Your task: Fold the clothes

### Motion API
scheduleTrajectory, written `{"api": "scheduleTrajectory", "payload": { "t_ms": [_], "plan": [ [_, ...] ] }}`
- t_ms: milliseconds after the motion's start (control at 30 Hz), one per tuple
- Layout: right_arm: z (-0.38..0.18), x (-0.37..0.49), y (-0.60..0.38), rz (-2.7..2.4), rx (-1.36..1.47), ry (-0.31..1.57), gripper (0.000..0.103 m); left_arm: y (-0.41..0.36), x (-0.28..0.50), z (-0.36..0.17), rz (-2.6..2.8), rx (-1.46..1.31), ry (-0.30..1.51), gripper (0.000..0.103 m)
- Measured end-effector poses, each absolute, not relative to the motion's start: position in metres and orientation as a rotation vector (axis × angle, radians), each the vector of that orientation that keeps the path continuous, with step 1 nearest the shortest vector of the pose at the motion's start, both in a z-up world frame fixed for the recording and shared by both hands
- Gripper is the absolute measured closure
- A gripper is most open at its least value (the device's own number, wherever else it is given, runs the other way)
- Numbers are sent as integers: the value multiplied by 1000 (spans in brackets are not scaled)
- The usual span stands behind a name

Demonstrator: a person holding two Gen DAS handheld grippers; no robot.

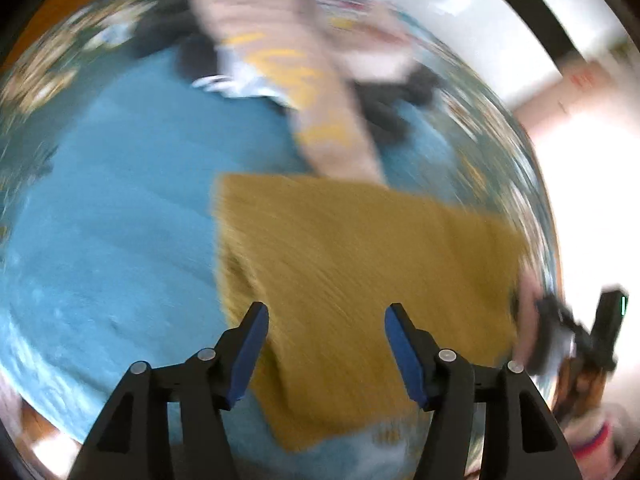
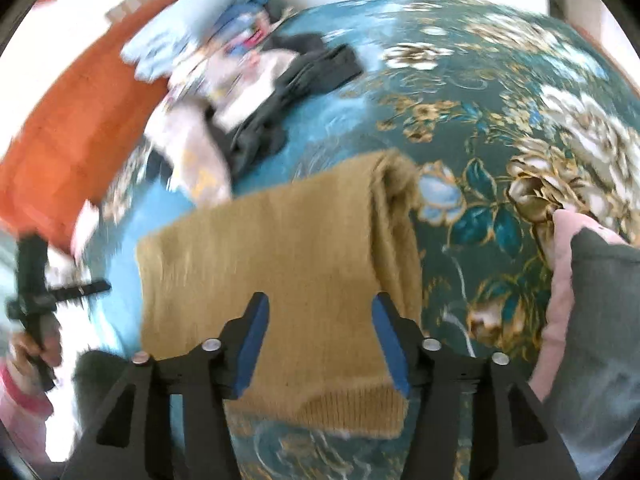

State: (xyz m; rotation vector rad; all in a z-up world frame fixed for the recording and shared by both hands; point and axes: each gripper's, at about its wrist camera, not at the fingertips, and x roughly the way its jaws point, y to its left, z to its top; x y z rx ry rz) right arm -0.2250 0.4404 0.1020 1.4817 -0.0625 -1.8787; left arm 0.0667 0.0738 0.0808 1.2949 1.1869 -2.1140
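A mustard-yellow knit garment point(image 1: 360, 264) lies folded on the teal floral bedspread point(image 1: 120, 220). It also shows in the right wrist view point(image 2: 280, 264), with a ribbed hem at its near edge. My left gripper point(image 1: 326, 320) is open and empty just above its near part. My right gripper point(image 2: 320, 312) is open and empty over the garment's near edge. The right gripper shows at the garment's right edge in the left wrist view point(image 1: 568, 328). The left gripper shows at far left in the right wrist view point(image 2: 36, 292).
A heap of unfolded clothes point(image 2: 248, 92), pale pink and black, lies at the far side of the bed. An orange cushion point(image 2: 72, 136) lies to its left. A folded pink and grey pile point(image 2: 592, 304) sits at the right. The bedspread point(image 2: 500, 120) spreads between them.
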Motion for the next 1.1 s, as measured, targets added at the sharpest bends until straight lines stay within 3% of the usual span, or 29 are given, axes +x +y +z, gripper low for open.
{"api": "scheduleTrajectory", "payload": {
  "t_ms": [300,400,467,500,567,600,633,867,1100],
  "plan": [
    [70,-311,430,-1818,1639,-585,45,1,67,13,-1816,1086,1677,39],
    [54,-331,428,-1776,1704,-747,45,-5,64,4,-1776,1057,1756,40],
    [47,-338,427,-1758,1739,-818,48,-9,62,-3,-1748,1037,1807,54],
    [46,-339,426,-1757,1752,-824,57,-11,61,-6,-1735,1032,1827,58],
    [43,-342,425,-1756,1779,-836,77,-14,55,-9,-1718,1052,1818,82],
    [41,-343,425,-1755,1793,-843,84,-14,53,-9,-1728,1052,1801,88],
    [41,-345,423,-1759,1795,-840,85,-15,52,-8,-1738,1051,1785,92],
    [79,-353,393,-1855,1581,-661,89,-30,63,38,-1924,773,1668,95],
    [97,-352,379,-1904,1480,-536,86,-29,59,18,-1838,926,1661,88]
  ]
}}
